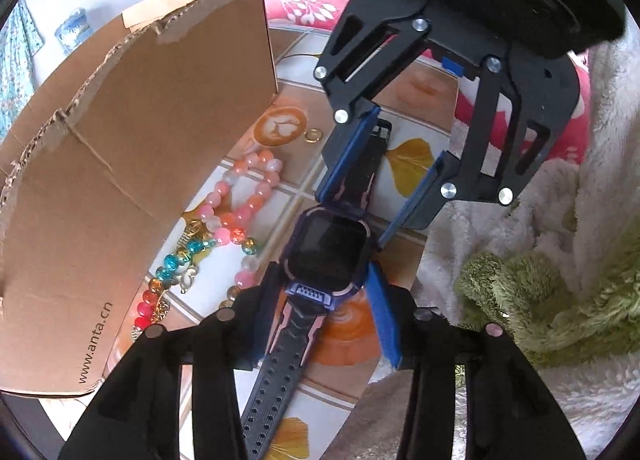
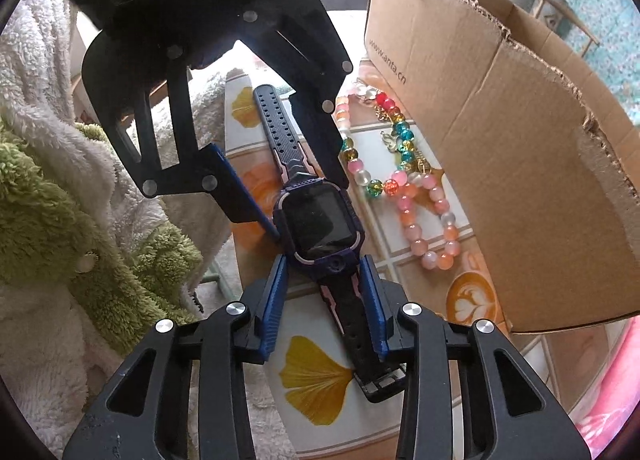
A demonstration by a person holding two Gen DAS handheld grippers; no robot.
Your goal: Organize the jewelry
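1. Smartwatch (image 1: 326,250) lies flat on your patterned desk (image 1: 416,168), beside the bead bracelets (image 1: 240,196) and cardboard box (image 1: 132,164)
2. Your left claw (image 1: 320,300) straddles its strap, not gripping
3. Your right claw (image 2: 326,296) brackets the other strap, pads apart

Smartwatch (image 1: 328,252) flat on patterned tabletop (image 1: 400,108), both hand-held grippers straddling its straps, bead bracelets (image 1: 236,204) beside cardboard box (image 1: 120,164)

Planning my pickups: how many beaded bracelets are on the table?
2: a pink-and-orange bracelet beside the watch, and a multicoloured bracelet just beyond it, by the cardboard box. They overlap, so another may be hidden.
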